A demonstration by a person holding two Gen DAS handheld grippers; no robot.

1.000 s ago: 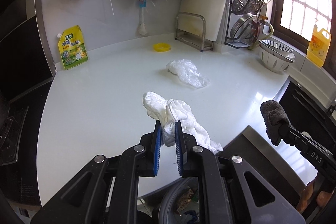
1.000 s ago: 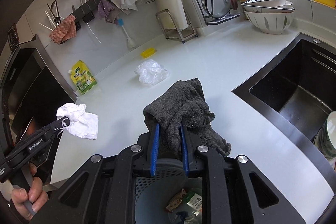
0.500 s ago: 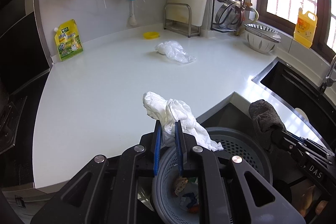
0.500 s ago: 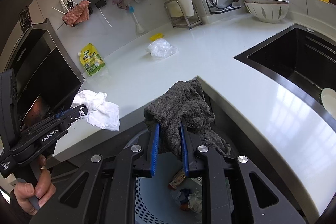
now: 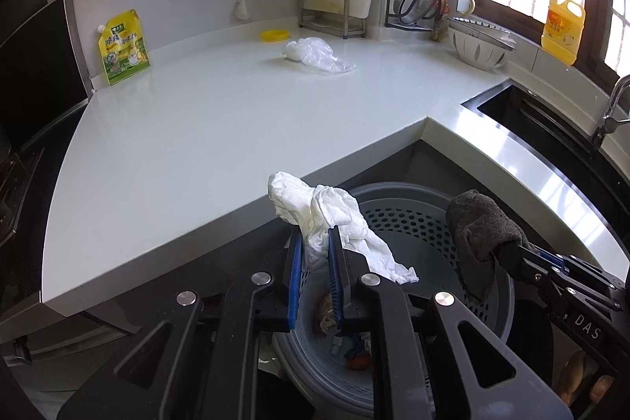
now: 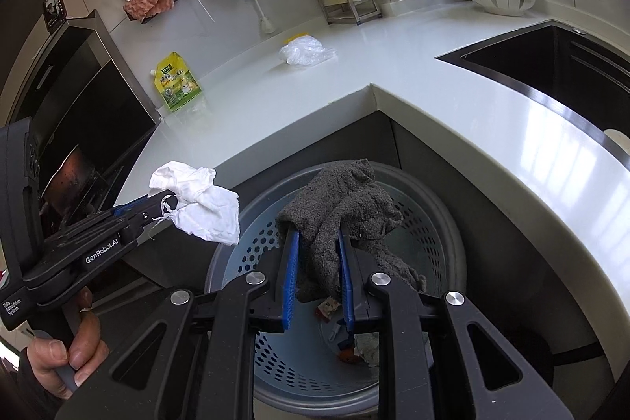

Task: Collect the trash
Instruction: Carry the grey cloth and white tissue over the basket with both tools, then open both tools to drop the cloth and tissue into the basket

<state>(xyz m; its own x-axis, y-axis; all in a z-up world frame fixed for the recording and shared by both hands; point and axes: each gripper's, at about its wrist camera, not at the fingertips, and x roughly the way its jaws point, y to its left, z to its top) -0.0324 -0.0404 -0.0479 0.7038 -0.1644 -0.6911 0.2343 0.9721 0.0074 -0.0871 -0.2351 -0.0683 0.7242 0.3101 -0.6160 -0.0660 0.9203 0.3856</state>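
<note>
Left claw point(image 5: 315, 254) clenched on crumpled white paper towel point(image 5: 319, 211), right claw point(image 6: 317, 262) on dark grey rag point(image 6: 342, 211), both over perforated trash basket point(image 6: 441, 223). Light, limp, mid-bunch pinch. Plastic bag point(image 5: 315, 54) left on desk point(image 5: 189, 128).

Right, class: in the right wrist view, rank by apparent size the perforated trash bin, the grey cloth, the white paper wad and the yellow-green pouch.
1. Perforated trash bin
2. Grey cloth
3. White paper wad
4. Yellow-green pouch

The pouch stands farther from the camera, so its last place is unsure.
</note>
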